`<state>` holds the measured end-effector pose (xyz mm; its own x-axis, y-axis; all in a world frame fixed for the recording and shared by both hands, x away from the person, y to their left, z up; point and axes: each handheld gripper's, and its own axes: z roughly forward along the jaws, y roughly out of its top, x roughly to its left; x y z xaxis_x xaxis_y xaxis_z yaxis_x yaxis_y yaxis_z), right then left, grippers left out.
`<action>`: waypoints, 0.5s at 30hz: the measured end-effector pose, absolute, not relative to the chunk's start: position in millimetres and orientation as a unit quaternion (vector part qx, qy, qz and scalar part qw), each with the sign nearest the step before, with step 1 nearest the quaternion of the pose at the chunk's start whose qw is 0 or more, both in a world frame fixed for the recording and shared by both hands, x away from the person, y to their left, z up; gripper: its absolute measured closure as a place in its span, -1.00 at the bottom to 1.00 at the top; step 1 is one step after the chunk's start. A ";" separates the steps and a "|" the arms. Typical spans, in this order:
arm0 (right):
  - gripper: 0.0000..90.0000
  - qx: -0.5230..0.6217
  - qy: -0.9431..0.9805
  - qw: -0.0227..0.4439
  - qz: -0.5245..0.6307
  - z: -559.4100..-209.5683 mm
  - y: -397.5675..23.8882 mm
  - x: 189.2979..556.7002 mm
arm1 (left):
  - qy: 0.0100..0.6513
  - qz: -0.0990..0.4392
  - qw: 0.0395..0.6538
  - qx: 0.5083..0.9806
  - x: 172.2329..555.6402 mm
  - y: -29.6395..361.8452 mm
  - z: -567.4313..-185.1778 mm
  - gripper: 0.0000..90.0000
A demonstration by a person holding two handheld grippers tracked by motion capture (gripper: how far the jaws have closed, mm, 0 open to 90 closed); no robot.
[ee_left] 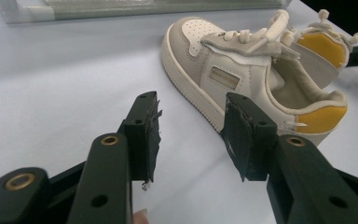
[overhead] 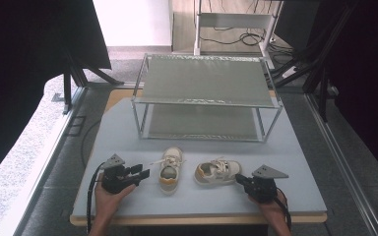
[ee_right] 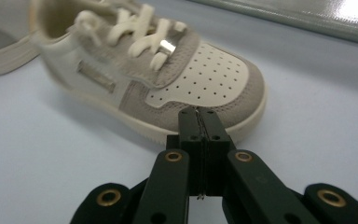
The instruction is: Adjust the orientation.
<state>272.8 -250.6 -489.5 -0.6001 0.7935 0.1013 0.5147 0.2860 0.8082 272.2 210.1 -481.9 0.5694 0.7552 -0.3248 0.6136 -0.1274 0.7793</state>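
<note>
Two hands at the near edge of the pale blue tabletop (overhead: 128, 123) each hold a hand-held gripper. Toward the near left corner, the left hand-held gripper (ee_left: 191, 135) has its jaws partly open with nothing between them, just beside the left shoe (overhead: 170, 168), whose toe points to the far edge. Toward the near right corner, the right hand-held gripper (ee_right: 198, 122) has its jaws closed together, empty, at the toe of the right shoe (ee_right: 168, 79), which lies crosswise; a two-tier wire rack (overhead: 204, 78) stands along the far edge.

L tool (overhead: 145, 173) jaws apart, R tool (overhead: 237, 179) jaws closed.
</note>
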 end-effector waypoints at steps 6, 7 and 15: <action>0.99 0.430 0.781 0.168 0.421 -488.2 -247.7 294.6 | 0.458 0.071 0.476 0.747 272.4 209.6 -483.1 0.23; 0.99 0.431 0.780 0.172 0.420 -488.2 -246.6 295.6 | 0.457 0.071 0.477 0.747 272.1 209.5 -482.7 0.23; 1.00 0.381 0.775 0.210 0.458 -449.9 -226.0 264.7 | 0.456 0.071 0.482 0.745 270.8 209.8 -480.2 0.24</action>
<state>264.7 -226.0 -449.9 -0.6209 0.7836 0.0233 0.3987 0.2901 0.8700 270.8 209.8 -480.2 0.5739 0.7479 -0.3337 0.6103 -0.1188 0.7832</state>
